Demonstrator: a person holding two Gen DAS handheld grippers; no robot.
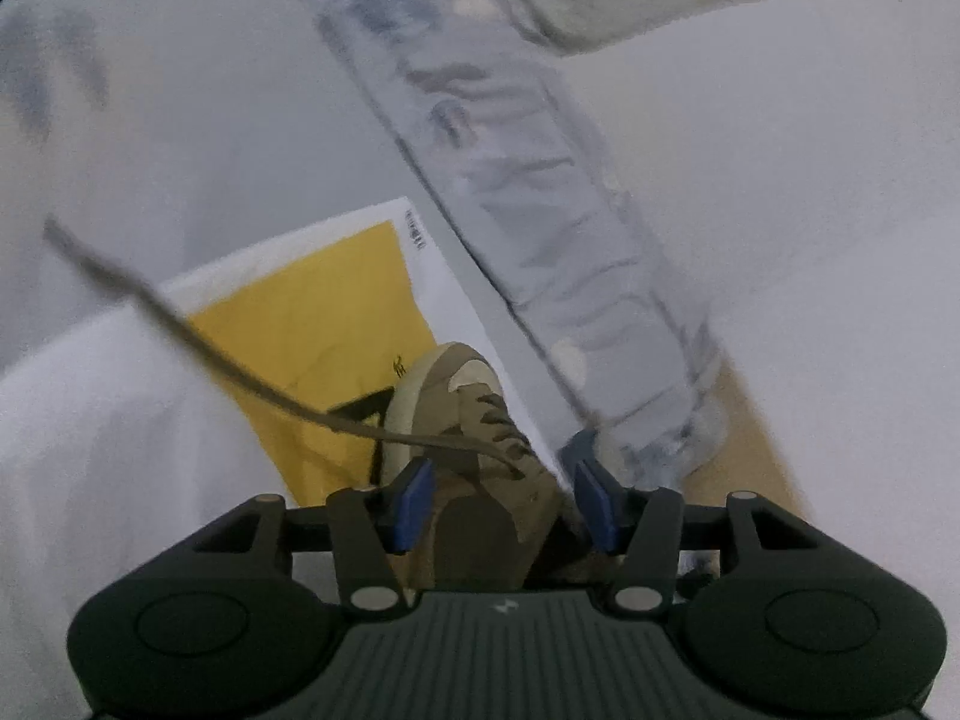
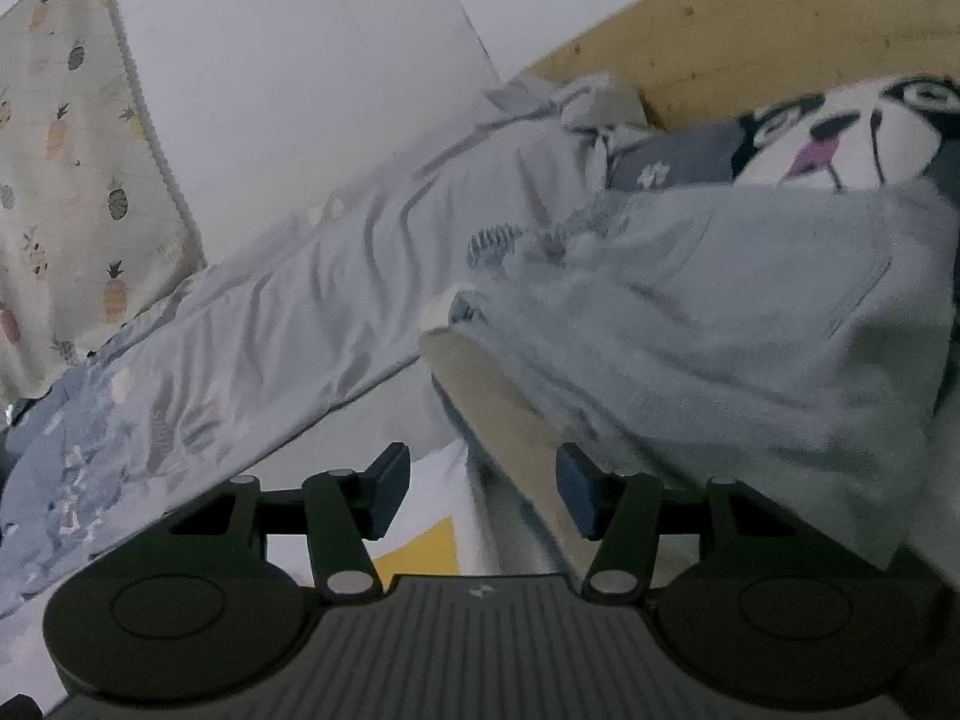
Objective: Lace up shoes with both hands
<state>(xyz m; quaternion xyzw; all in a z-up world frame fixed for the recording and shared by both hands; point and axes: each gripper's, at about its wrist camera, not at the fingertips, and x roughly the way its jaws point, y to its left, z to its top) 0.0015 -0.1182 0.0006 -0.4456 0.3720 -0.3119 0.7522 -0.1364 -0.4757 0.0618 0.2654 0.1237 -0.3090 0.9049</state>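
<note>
In the left wrist view a tan shoe [image 1: 474,450] with brown laces lies toe away from me, on a white and yellow sheet [image 1: 312,330]. My left gripper [image 1: 507,495] is open, its blue fingers on either side of the shoe's collar and holding nothing. A loose tan lace [image 1: 180,324] runs from the shoe's eyelets up to the far left, raised in the air and blurred. In the right wrist view my right gripper [image 2: 483,489] is open and empty, pointing at a bed; the shoe does not show there.
A grey-blue bed sheet edge [image 1: 540,210] crosses the left wrist view diagonally. The right wrist view shows a wrinkled grey sheet [image 2: 312,300], a fluffy grey blanket [image 2: 720,312], a dog-face plush pillow [image 2: 840,132], a wooden headboard [image 2: 780,30] and a pineapple-print curtain [image 2: 78,180].
</note>
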